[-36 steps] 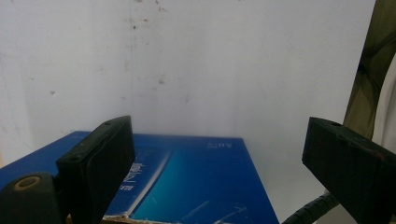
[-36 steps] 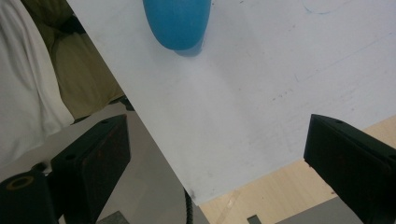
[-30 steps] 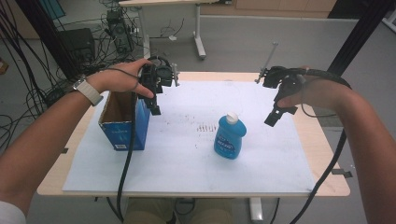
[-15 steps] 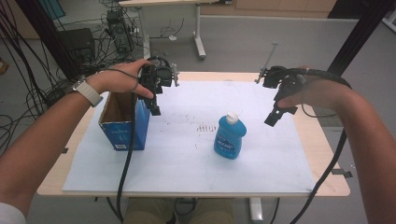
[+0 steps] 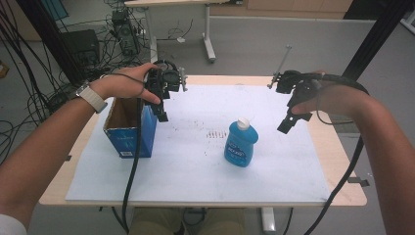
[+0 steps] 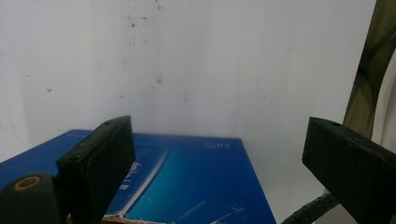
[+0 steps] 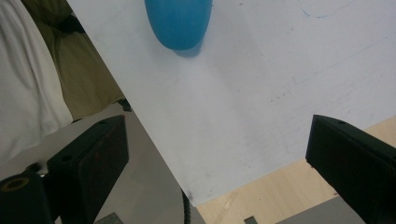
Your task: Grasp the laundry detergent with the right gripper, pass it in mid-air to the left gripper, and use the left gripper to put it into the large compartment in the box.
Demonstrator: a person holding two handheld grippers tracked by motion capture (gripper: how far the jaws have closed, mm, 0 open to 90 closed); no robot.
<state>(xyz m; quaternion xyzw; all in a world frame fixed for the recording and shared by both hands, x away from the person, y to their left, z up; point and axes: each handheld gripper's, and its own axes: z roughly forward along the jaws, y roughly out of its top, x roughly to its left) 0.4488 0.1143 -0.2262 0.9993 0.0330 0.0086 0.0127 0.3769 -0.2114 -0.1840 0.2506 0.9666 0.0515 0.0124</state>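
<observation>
Grey floor [image 5: 293, 44], tangled cables [image 5: 39, 54], second table [image 5: 181, 2] behind.

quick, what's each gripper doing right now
left gripper: open, empty, above the blue box.
right gripper: open, empty, in the air to the right of the bottle.
</observation>
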